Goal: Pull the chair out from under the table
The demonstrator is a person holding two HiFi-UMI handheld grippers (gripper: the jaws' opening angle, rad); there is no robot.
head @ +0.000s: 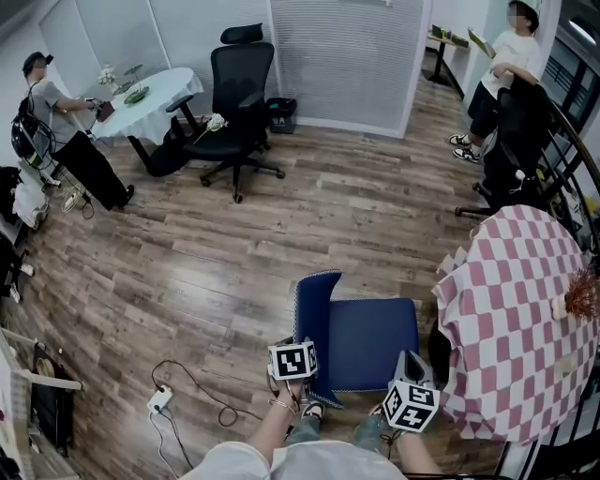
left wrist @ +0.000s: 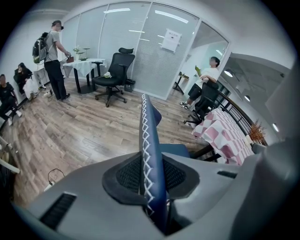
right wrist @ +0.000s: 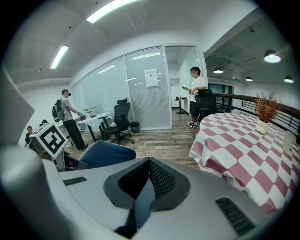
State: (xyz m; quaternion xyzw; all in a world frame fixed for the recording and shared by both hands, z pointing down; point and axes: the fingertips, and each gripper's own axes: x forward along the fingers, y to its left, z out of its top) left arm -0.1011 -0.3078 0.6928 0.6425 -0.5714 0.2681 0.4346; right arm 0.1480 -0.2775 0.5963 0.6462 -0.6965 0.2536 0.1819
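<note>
Clamps blue chair [head: 370, 342] at stitched backrest edge with left gripper [left wrist: 152, 187] fingers, at seat edge with right gripper [right wrist: 140, 197] fingers. Stands on wood floor [head: 187, 272] just beside checkered tabletop [head: 525, 319]. Likely rigid, fairly heavy; best dragged by backrest.

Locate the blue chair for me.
Bottom centre of the head view, the blue chair stands on the wood floor, just left of the checkered table.

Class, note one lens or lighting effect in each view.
Head view: the floor carries a pale sheen and its boards curve toward the edges. Left gripper view: black corners ring the picture, and the chair looms large up close. Right gripper view: the ceiling light burns white; the tablecloth bulges.
</note>
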